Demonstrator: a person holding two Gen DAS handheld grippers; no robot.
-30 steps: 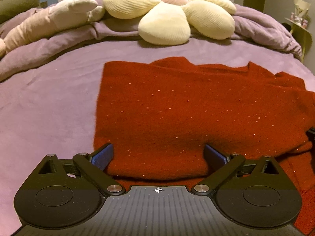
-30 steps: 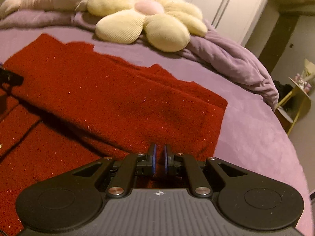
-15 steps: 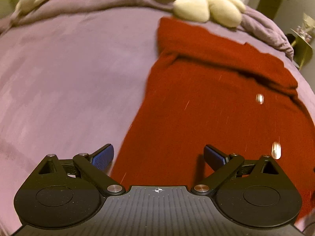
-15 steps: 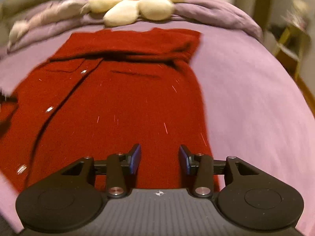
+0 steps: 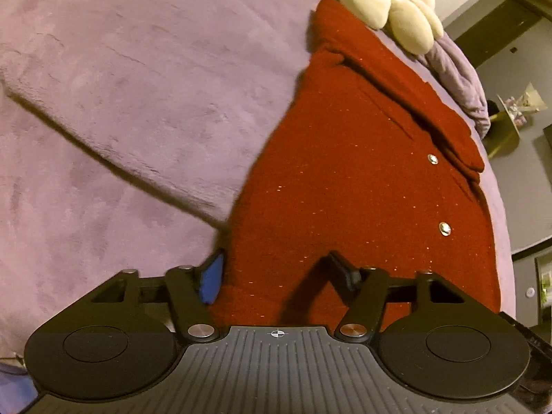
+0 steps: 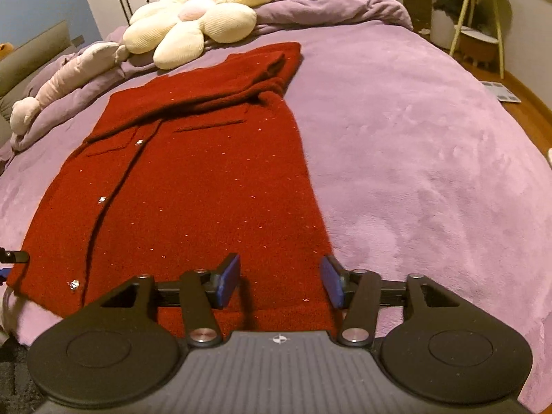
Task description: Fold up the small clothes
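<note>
A red knitted cardigan (image 6: pixel 193 179) with small metal buttons lies flat on the purple bed, sleeves folded across its far end. It also shows in the left wrist view (image 5: pixel 345 179). My right gripper (image 6: pixel 280 281) is open over the near hem at the cardigan's right corner. My left gripper (image 5: pixel 276 276) is open, its jaws straddling the hem at the cardigan's left corner. A tip of the left gripper shows at the left edge of the right wrist view (image 6: pixel 13 257).
A cream flower-shaped pillow (image 6: pixel 193 20) and a bunched purple duvet (image 6: pixel 331 3) lie at the head of the bed. A pale plush toy (image 6: pixel 65 82) lies at the back left. A small yellow side table (image 6: pixel 479 24) stands beyond the bed's right side.
Both grippers have drawn back from the far fold to the cardigan's near hem. The right gripper, shut a second ago, has opened wide. The sleeves now lie folded across the top.
</note>
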